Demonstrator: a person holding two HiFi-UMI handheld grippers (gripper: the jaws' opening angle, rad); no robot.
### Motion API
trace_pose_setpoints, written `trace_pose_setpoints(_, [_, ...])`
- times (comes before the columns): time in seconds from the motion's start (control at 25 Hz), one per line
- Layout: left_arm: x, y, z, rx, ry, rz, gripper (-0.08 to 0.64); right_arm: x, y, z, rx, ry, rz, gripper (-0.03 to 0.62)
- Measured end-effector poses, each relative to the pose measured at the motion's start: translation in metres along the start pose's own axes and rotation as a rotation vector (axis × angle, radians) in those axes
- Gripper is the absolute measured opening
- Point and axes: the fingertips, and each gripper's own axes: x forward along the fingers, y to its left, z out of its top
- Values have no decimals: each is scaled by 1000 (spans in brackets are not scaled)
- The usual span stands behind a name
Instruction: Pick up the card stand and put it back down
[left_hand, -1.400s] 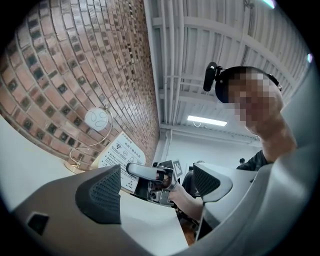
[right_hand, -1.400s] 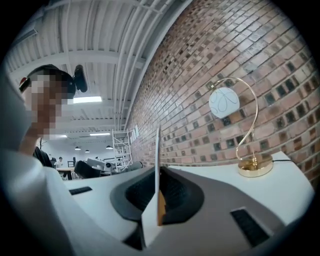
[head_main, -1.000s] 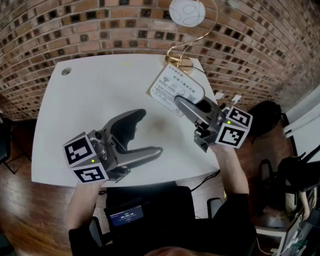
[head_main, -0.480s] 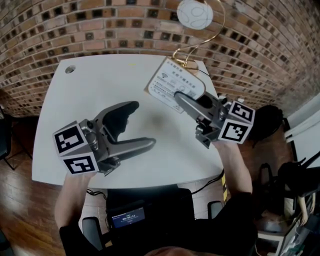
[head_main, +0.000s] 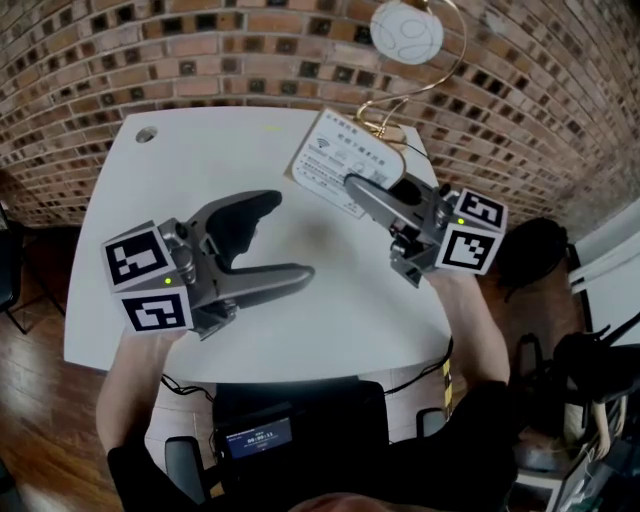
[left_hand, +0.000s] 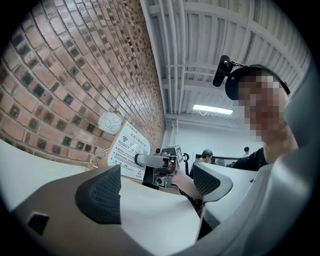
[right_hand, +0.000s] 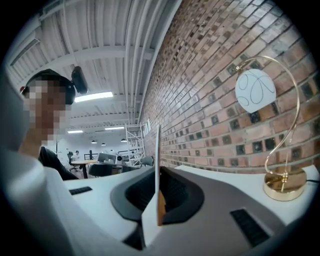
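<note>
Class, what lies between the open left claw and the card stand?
Nothing: the head view shows only bare white table between the left claw and the card stand, which the right claw grips.

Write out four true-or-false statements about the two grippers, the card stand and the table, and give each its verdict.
1. The right gripper is shut on the card stand. True.
2. The left gripper also grips the card stand. False: its fingers stand wide apart with nothing between them, over the table and clear of the card.
3. A gold wire ornament with a white ball stands at the table's far corner by the brick wall. True.
4. The table top is black. False: it is white.
</note>
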Motion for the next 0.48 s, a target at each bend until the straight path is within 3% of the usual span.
trace_pose_setpoints(0.48, [-1,21,6,-19,-11,-12,446,27,-19,4,-12,26,23,31])
